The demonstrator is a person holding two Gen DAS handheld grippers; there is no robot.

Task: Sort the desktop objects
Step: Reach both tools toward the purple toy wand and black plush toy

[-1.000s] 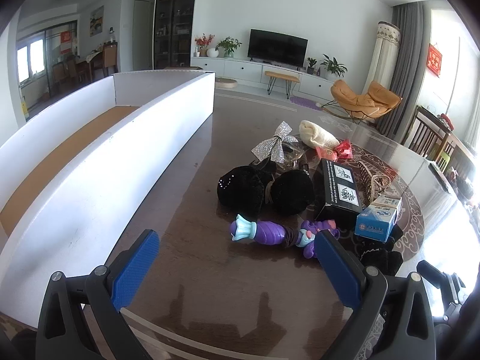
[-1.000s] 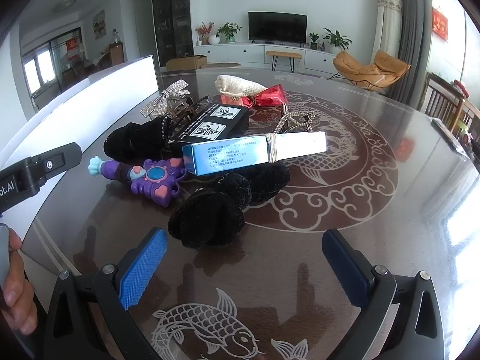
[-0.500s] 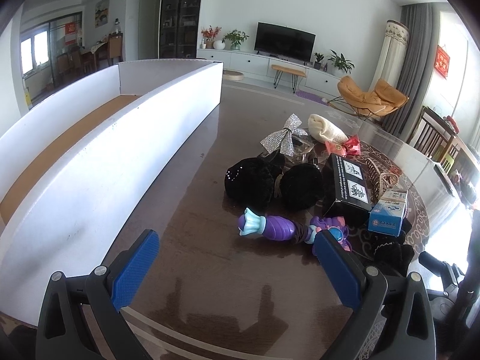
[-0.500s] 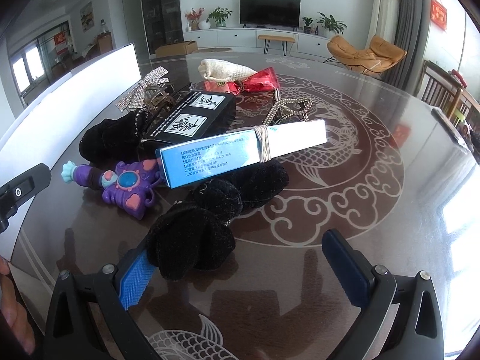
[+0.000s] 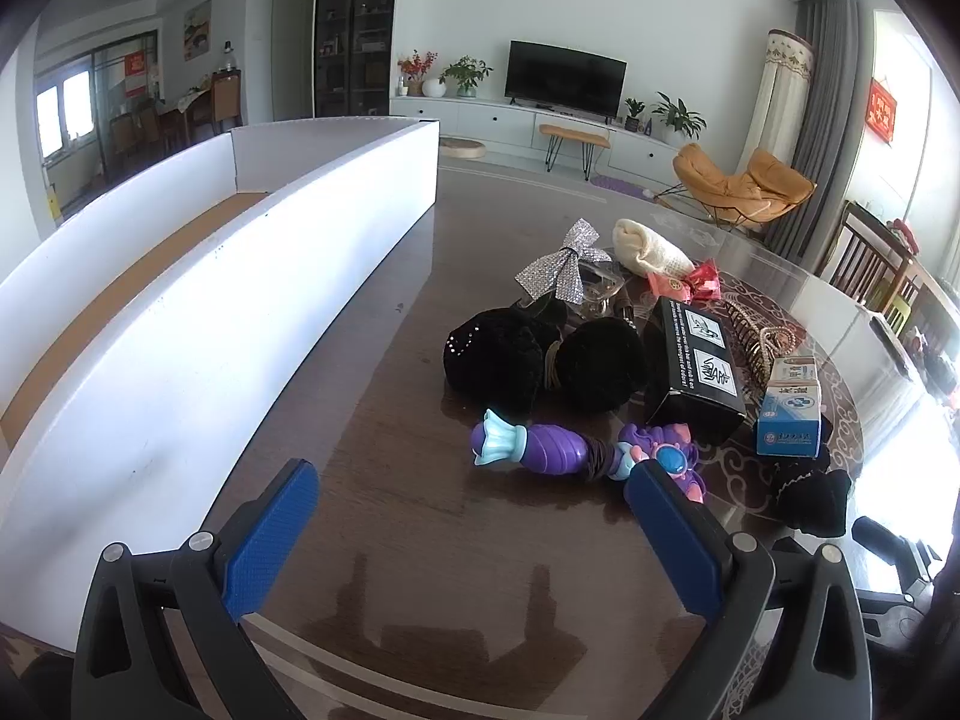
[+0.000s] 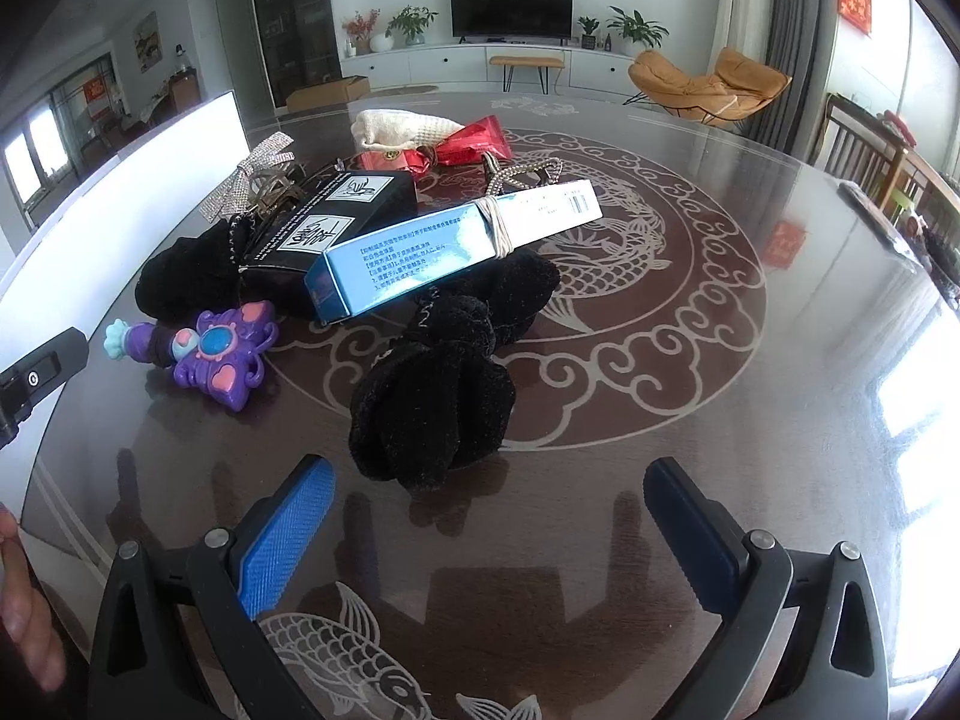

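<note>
White long tray (image 5: 252,276) runs along far left of the table (image 5: 420,540), its long axis heading away from the cameras, nothing visible inside. Left gripper (image 5: 471,540) has pads spread wide, holding nothing, hovering low over bare tabletop. Purple toy wand (image 5: 552,450) lies just ahead and slightly right of it, long axis crosswise to the fingers, teal end pointing left toward the tray; butterfly head sits just beside the right pad (image 5: 672,531). Behind it: two black velvet pouches (image 5: 498,354), black box (image 5: 699,372), silver bow (image 5: 561,267), then blue medicine box (image 5: 786,414) to the right.

Right gripper (image 6: 489,540) also spread apart and empty. Black fabric bundle (image 6: 438,402) lies dead ahead between its fingers' line, near, long axis running up-right under the medicine box. Judgement: right hand is nearer the bundle, left hand nearer the wand; the wand looks the likelier first pick for the left, needing a small forward-right shift
</note>
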